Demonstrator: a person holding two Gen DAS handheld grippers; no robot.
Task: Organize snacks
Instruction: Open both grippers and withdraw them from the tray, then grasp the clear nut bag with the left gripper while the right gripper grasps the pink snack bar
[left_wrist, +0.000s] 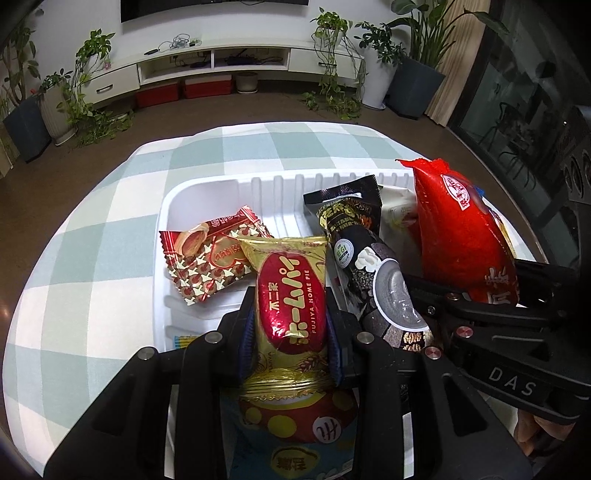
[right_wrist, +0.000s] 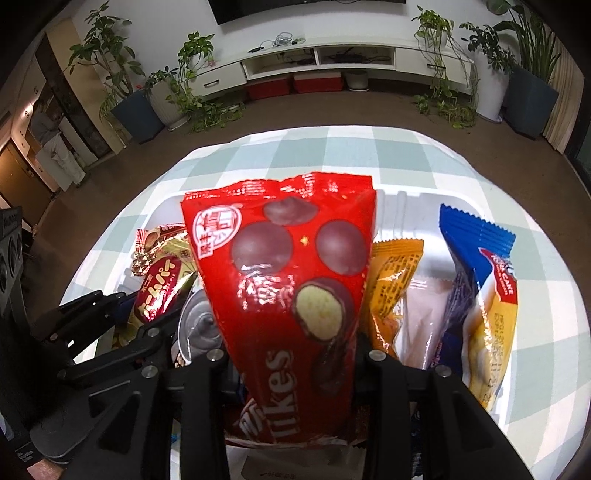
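Note:
A white ribbed tray (left_wrist: 207, 192) sits on a table with a pale green checked cloth (left_wrist: 92, 240). My left gripper (left_wrist: 291, 321) is shut on a gold and red Home Pie packet (left_wrist: 291, 273), held upright over the tray's near left part. To its right, my right gripper (right_wrist: 295, 365) is shut on a tall red chocolate-ball bag (right_wrist: 288, 258), which also stands upright over the tray. In the tray lie a red and gold star-print packet (left_wrist: 207, 258), a black sesame packet (left_wrist: 369, 266), an orange packet (right_wrist: 391, 280) and a blue and yellow cake packet (right_wrist: 480, 295).
More wrappers lie under both grippers at the tray's near edge. The round table's far edge drops to a brown floor. Beyond stand a white TV cabinet (left_wrist: 221, 62) and potted plants (right_wrist: 532, 92). A person (right_wrist: 55, 147) stands in a doorway at far left.

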